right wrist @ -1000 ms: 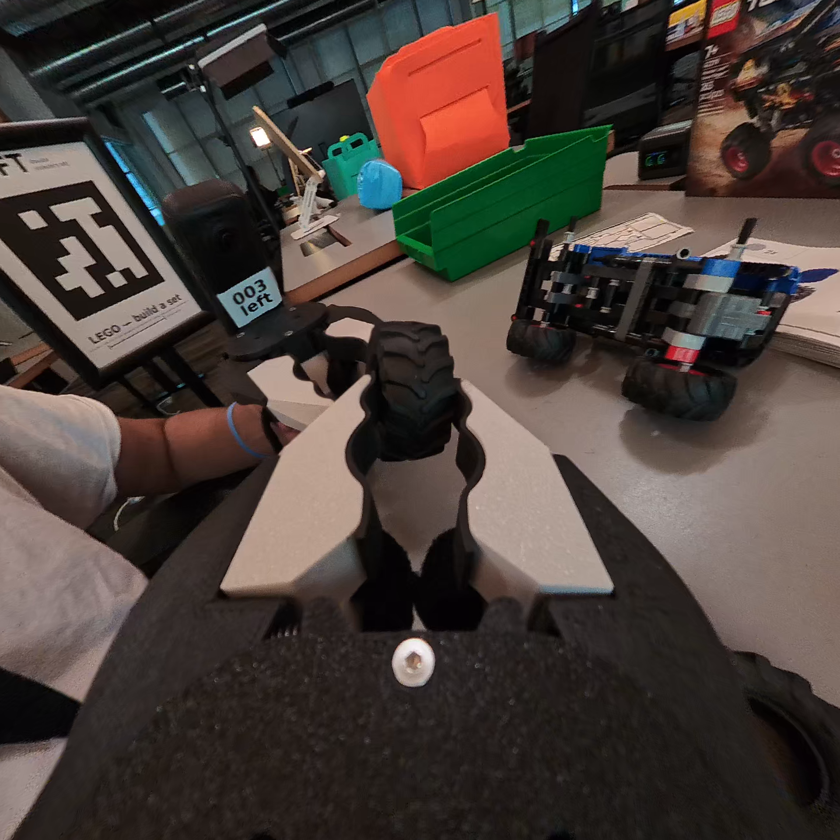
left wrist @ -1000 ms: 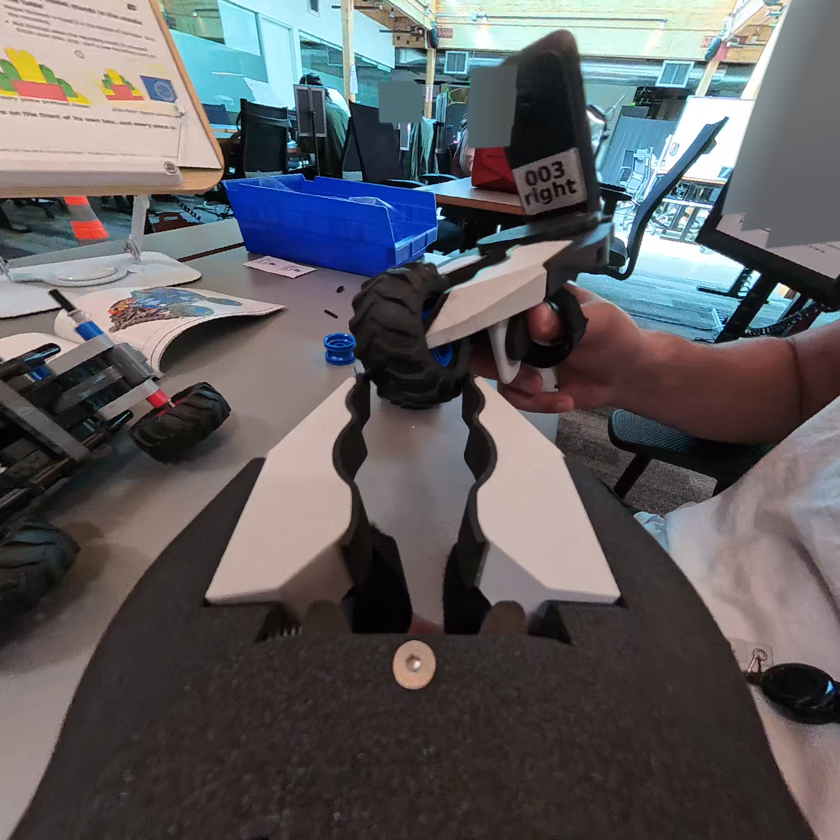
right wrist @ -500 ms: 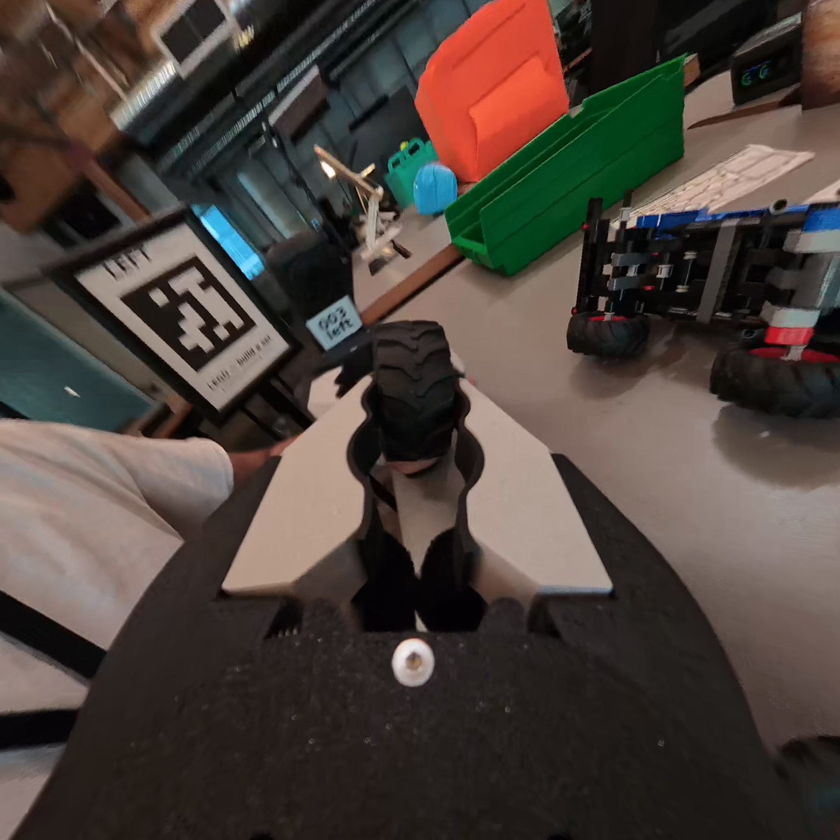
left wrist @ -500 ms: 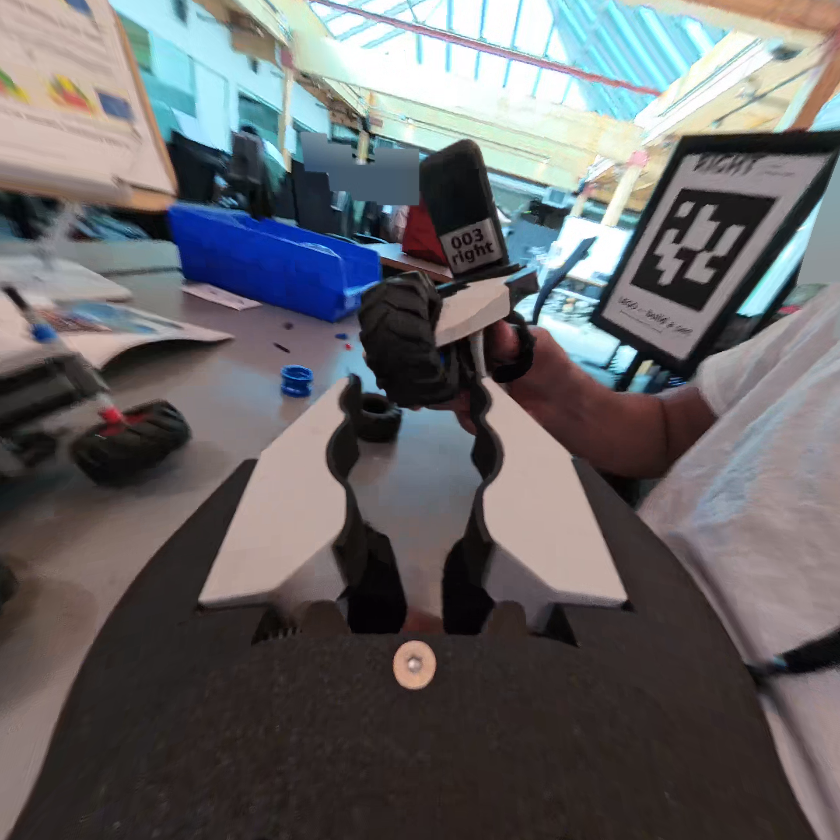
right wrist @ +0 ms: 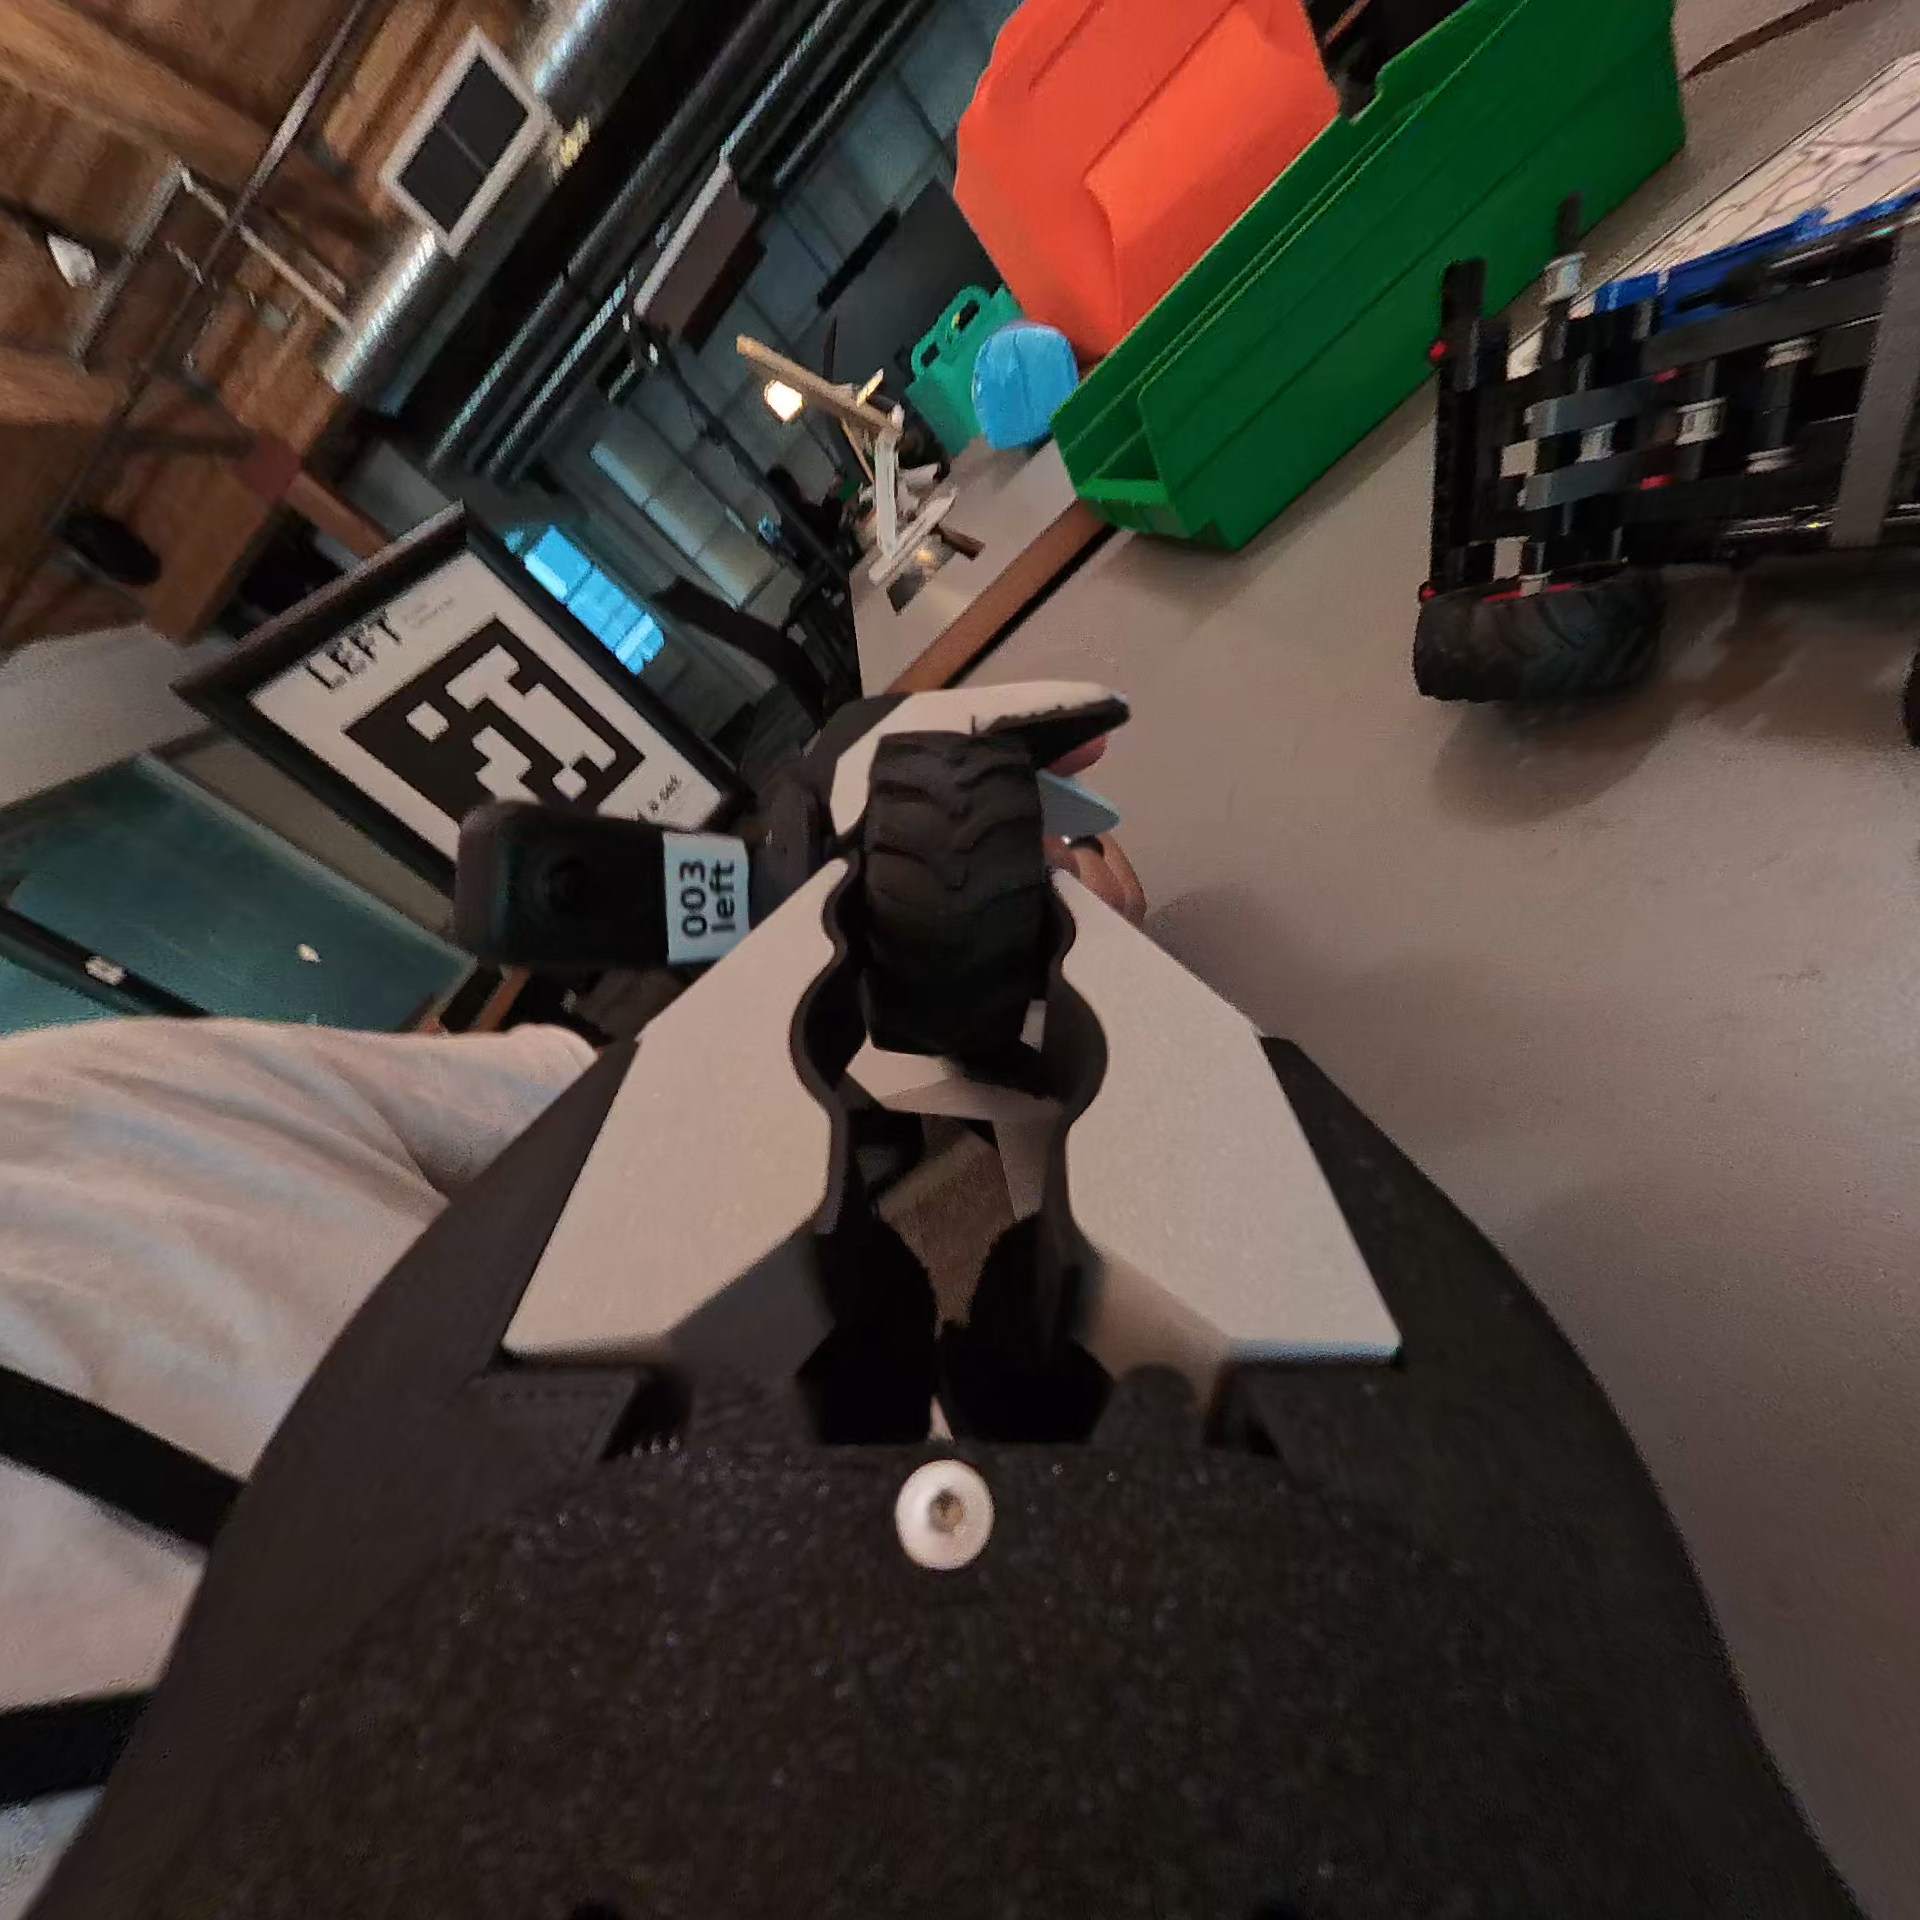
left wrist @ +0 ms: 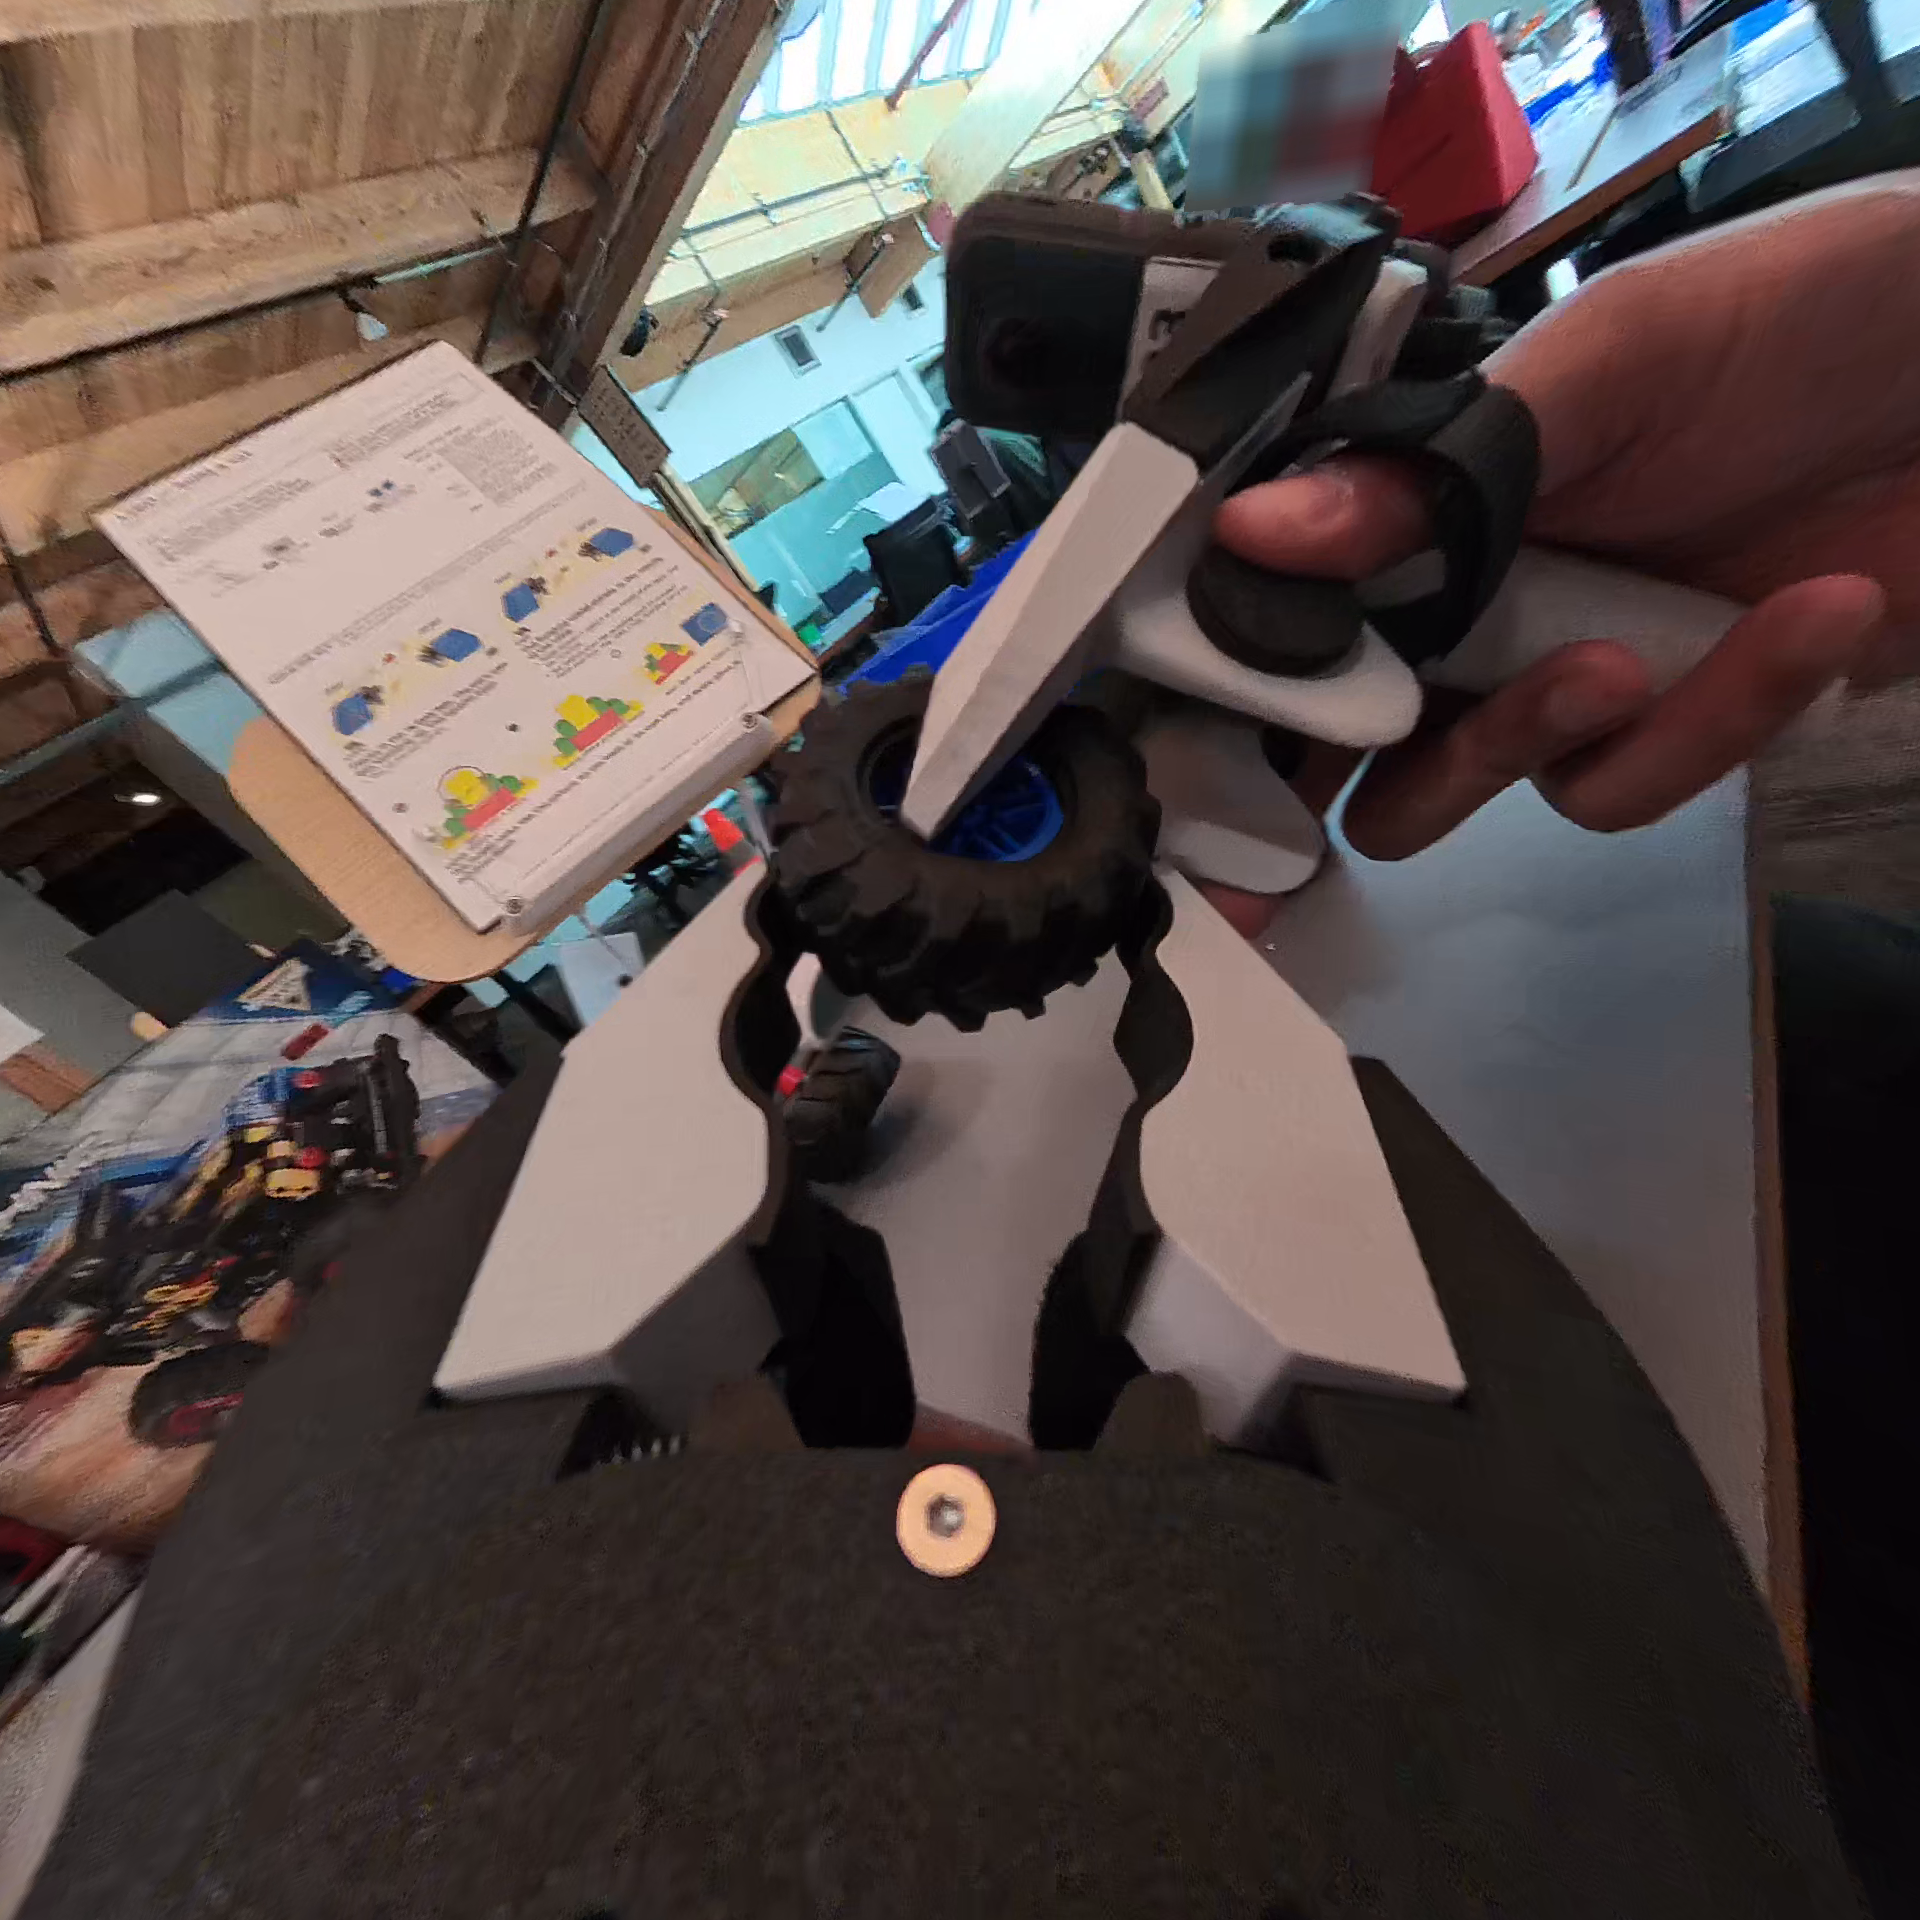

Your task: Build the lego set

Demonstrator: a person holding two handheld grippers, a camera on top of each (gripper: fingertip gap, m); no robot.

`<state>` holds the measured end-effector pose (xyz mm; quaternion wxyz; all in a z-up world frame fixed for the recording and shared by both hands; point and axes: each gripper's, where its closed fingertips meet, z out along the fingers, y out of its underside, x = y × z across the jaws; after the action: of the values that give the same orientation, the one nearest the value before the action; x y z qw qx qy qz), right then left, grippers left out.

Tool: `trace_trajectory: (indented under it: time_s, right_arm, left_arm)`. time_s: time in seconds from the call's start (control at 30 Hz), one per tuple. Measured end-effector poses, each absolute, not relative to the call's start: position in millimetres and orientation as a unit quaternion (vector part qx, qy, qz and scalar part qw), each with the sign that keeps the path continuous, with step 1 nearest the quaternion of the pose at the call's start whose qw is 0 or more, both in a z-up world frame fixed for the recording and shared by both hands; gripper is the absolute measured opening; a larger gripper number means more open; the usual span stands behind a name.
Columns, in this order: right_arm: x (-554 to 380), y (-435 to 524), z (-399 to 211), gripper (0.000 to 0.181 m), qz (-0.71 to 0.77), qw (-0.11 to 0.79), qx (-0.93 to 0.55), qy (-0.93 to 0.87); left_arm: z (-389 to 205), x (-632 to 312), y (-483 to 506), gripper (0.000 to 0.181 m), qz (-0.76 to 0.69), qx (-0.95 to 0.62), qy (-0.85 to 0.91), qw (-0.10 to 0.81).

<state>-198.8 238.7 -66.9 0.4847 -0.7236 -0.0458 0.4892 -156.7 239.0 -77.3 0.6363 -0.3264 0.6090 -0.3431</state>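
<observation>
Black rubber tire [left wrist: 961, 894] with a blue hub, raised above the grey tabletop [left wrist: 1507, 1039], is pinched by the right tool [right wrist: 951, 914]. Around that tire, the left tool [left wrist: 961, 935] touches its tread with fingers spread wide.

- My left tool [left wrist: 961, 925] has matt, pale-grey plastic fingers [left wrist: 644, 1174] with black wavy pads; its body is coarse, grainy black, set with a shiny metal screw [left wrist: 945, 1520].
- The tyre [left wrist: 966, 914] looks like dull black rubber with chunky tread, around a glossy blue plastic hub [left wrist: 997, 816].
- The bench [right wrist: 1455, 987] is smooth, matt grey.
- The green bin [right wrist: 1382, 301] is shiny plastic.
- The instruction sheet [left wrist: 457, 634] is paper on a cardboard-like backing.
- The beams [left wrist: 260, 156] overhead are rough wood.
</observation>
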Motion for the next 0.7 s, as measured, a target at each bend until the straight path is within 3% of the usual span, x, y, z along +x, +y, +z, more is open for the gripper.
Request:
trace_trajectory:
  time_s: [0.13,0.4,0.57,0.7]
  right_arm:
    - [-198.5,233.7,-83.3,0.034,0.447,0.453,-0.763,-0.117]
    - [-198.1,230.3,-103.5,0.025,0.398,0.427,-0.799,-0.142]
    - [-203.9,222.7,-87.6,0.024,0.498,0.415,-0.751,-0.124]
    - [-217.8,203.8,-71.8,0.024,0.679,0.287,-0.671,-0.085]
  left_arm:
    - [-90.0,-158.3,238.2,0.059,-0.361,-0.342,0.631,0.596]
    - [-105.1,-151.3,235.6,0.058,-0.238,-0.301,0.662,0.644]
    - [-93.5,-154.3,228.8,0.059,-0.270,-0.286,0.643,0.657]
    - [-91.3,-159.2,212.0,0.069,-0.334,-0.270,0.650,0.627]
